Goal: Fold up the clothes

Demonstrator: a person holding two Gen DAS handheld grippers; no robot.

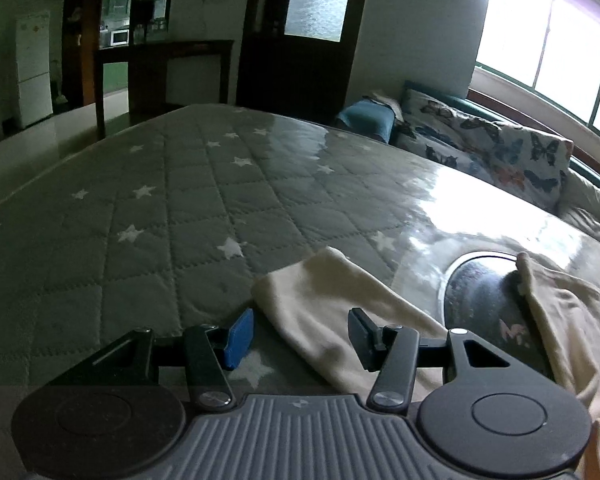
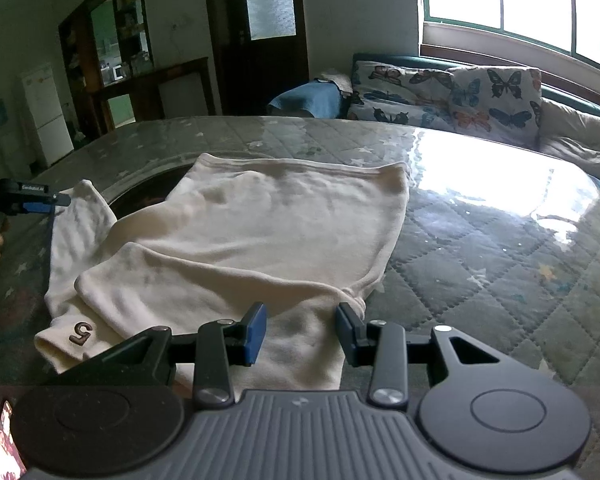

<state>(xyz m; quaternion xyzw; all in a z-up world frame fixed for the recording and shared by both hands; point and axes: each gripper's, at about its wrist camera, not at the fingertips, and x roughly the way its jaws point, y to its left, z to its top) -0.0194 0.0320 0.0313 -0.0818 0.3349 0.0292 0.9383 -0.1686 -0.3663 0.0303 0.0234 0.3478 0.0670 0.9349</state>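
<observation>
A cream sweatshirt (image 2: 260, 224) lies on the quilted star-pattern table cover (image 2: 480, 264), partly folded, with one sleeve laid across its front and a cuff marked "5" (image 2: 80, 332) at the near left. My right gripper (image 2: 300, 332) is open just above the garment's near edge, empty. My left gripper (image 1: 300, 336) is open over the end of the other sleeve (image 1: 332, 304), not closed on it. The left gripper also shows in the right wrist view (image 2: 40, 200) at the far left by that sleeve.
A dark round panel (image 1: 484, 304) set in the table lies partly under the garment. A sofa with butterfly cushions (image 2: 460, 100) stands behind the table under bright windows. A dark cabinet (image 1: 164, 76), a door and a white fridge (image 1: 34, 68) stand at the far wall.
</observation>
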